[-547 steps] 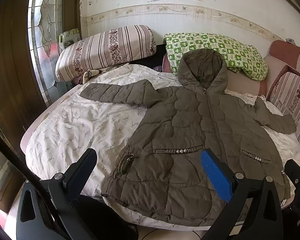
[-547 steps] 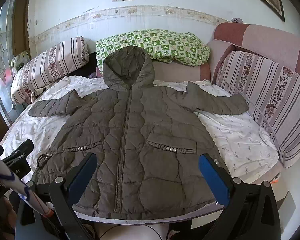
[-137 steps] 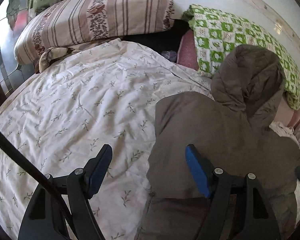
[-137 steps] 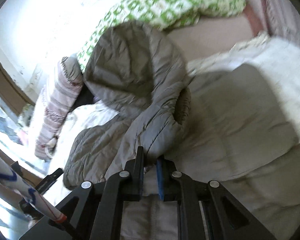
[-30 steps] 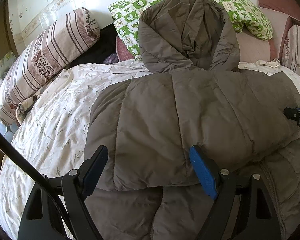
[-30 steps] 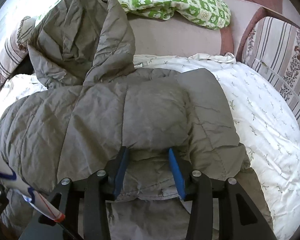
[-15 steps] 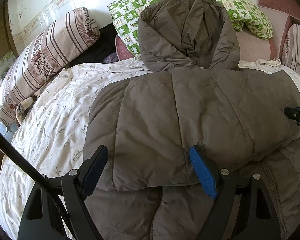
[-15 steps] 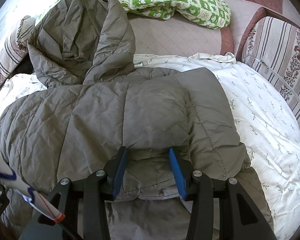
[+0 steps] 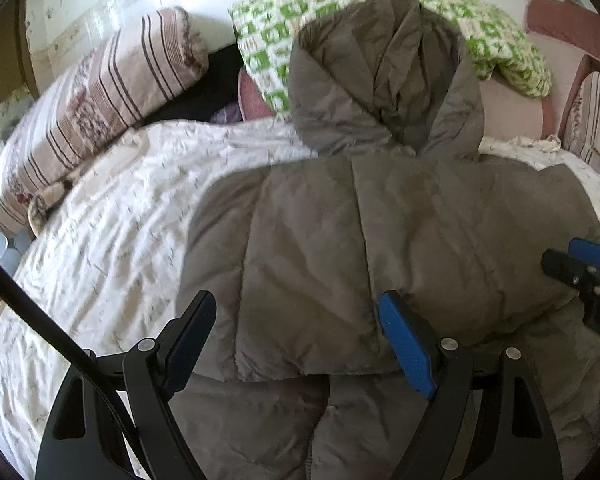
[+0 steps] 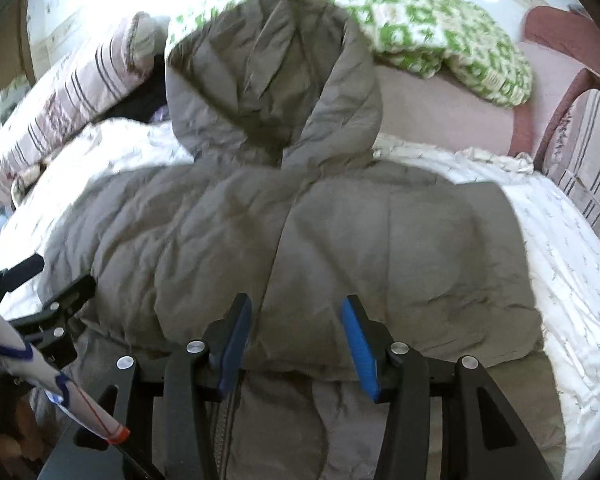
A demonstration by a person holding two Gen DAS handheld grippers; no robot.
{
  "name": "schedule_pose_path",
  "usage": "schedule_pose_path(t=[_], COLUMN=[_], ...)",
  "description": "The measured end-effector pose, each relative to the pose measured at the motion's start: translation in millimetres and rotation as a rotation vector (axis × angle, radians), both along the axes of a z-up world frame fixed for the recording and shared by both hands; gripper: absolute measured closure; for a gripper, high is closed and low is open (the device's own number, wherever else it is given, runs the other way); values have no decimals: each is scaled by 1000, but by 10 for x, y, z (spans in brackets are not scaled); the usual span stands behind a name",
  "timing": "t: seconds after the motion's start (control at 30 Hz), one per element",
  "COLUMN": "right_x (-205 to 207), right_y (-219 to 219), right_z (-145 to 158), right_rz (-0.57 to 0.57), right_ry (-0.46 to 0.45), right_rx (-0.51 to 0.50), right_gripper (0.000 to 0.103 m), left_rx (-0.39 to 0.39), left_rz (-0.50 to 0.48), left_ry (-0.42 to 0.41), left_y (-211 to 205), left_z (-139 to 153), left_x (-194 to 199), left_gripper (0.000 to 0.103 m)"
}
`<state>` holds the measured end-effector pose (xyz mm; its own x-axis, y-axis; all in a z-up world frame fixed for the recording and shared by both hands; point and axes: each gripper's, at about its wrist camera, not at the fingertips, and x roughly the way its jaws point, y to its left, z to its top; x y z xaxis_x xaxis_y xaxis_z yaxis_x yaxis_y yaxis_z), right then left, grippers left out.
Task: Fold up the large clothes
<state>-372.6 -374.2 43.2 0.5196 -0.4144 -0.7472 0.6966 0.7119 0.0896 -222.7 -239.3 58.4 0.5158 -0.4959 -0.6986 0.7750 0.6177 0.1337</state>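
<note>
Olive puffer jacket (image 9: 380, 232) is lying mid-frame on the floral bedsheet (image 9: 112, 216), both sleeves folded across its chest, hood (image 10: 268, 76) pointing to upper centre, resting against the green checked pillow (image 10: 440, 28). Left gripper (image 9: 300, 340) is hovering w/ fingers spread wide over the folded sleeve edge, gripping nothing. Right gripper (image 10: 296, 340) jaws have just been opening, pads off the fabric, jacket btwn them.
</note>
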Motion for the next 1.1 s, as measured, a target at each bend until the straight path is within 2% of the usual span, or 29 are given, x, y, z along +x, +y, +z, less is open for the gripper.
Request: schedule_pose_path(t=[0.13, 0.27, 0.37, 0.5, 0.6, 0.7, 0.83, 0.93, 1.1], right_x=[21, -12, -82, -235, -359, -457, -462, -443, -502], right_y=[-53, -66, -84, -229, -405, -558, -624, -581, -562], right_z=[-124, -116, 5, 144, 123, 15, -144, -122, -35], right_rz=[1, 1, -11, -100, -193, -255, -262, -260, -267], right_ry=[8, 6, -29, -50, -15, 6, 28, 35, -7], right_rx=[57, 50, 28, -24, -32, 20, 73, 58, 61], right_gripper=[49, 49, 49, 49, 49, 49, 46, 45, 45], left_rx=[11, 9, -13, -63, -74, -60, -37, -39, -47], left_rz=[-4, -7, -7, 11, 28, 49, 59, 58, 56], left_ry=[3, -4, -7, -25, -20, 0, 42, 33, 28], left_y=[-13, -11, 19, 79, 106, 105, 88, 96, 101], left_z=[-34, -28, 33, 146, 171, 131, 48, 57, 75], left_x=[-21, -37, -42, -23, 23, 85, 136, 124, 112], left_gripper=[20, 20, 20, 20, 20, 20, 20, 20, 20])
